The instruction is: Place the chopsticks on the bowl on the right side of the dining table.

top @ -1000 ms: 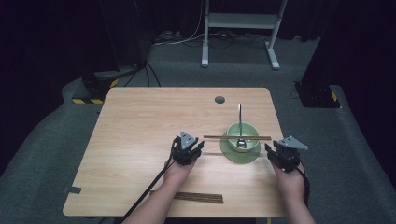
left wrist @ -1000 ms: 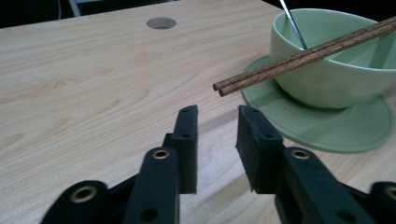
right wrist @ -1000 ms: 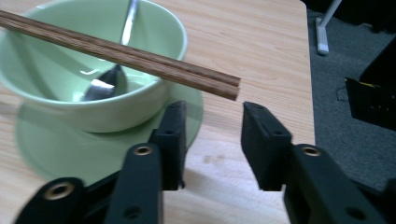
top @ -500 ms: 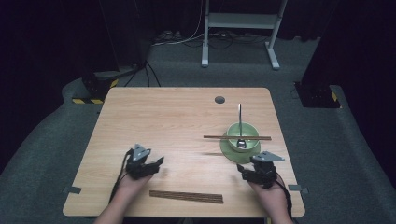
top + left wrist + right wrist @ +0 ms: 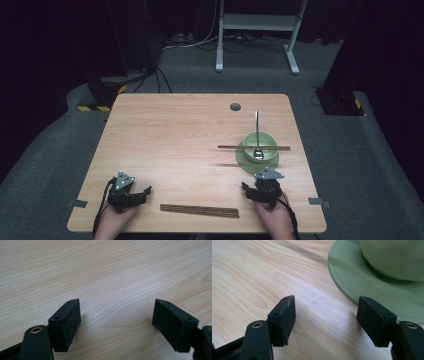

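Nearest to us, at the front edge of the table (image 5: pixel 165 125), lies a bundle of dark brown chopsticks (image 5: pixel 199 211), flat and parallel to that edge, between our two hands. Our left gripper (image 5: pixel 145 192) sits just left of the bundle's left end, near it but not touching; its jaws have just been opening and now stand spread wide, with nothing but bare wood between them in the left gripper view. Our right gripper (image 5: pixel 246 188) is just beyond the bundle's right end, also apart from it; its jaws have just been opening too and stand spread, empty, low over the table.

A little farther on, just ahead of the right gripper, we see the green plate (image 5: pixel 372 290), its rim close to one jaw in the right gripper view. On the plate stands a green bowl (image 5: pixel 262 140). A single chopstick (image 5: pixel 254 147) lies level across the bowl's rim, and a metal spoon (image 5: pixel 257 131) rests in the bowl with its handle pointing away from us.
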Motion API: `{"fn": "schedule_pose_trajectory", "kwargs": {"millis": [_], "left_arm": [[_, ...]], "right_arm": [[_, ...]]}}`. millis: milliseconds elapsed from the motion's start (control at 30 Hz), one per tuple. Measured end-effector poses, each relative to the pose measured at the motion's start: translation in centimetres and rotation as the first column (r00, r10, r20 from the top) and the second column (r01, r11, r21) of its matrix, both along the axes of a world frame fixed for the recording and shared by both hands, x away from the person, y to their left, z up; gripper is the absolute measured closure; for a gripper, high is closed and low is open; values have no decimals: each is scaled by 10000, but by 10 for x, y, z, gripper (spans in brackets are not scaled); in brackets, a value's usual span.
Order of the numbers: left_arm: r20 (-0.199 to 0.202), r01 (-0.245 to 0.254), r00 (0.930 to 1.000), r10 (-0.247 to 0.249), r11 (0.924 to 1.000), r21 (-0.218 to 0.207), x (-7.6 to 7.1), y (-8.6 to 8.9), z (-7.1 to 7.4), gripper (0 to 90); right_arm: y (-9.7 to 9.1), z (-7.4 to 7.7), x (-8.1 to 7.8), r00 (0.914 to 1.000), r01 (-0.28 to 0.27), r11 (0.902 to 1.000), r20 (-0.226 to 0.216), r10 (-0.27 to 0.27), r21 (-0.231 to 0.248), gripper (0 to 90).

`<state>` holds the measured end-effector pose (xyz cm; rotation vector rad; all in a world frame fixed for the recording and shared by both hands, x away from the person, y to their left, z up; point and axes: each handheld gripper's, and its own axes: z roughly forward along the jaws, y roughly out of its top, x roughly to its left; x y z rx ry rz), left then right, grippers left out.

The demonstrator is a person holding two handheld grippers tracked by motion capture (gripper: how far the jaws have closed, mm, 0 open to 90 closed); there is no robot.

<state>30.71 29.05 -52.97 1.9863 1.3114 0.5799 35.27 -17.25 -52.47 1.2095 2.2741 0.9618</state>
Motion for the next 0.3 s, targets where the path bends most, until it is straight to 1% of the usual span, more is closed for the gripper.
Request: {"fn": "schedule_pose_trajectory", "kwargs": {"millis": [200,300], "left_arm": [[52,102,9999,-102,9999,-11,-2,-1,0,253],[52,109,9999,-109,9999,-9,-2,-1,0,252]], "right_arm": [[0,0,0,10000,91,10000,-30,-91,26,315],[0,0,-1,9999,110,9999,-27,-110,25,315]]}}
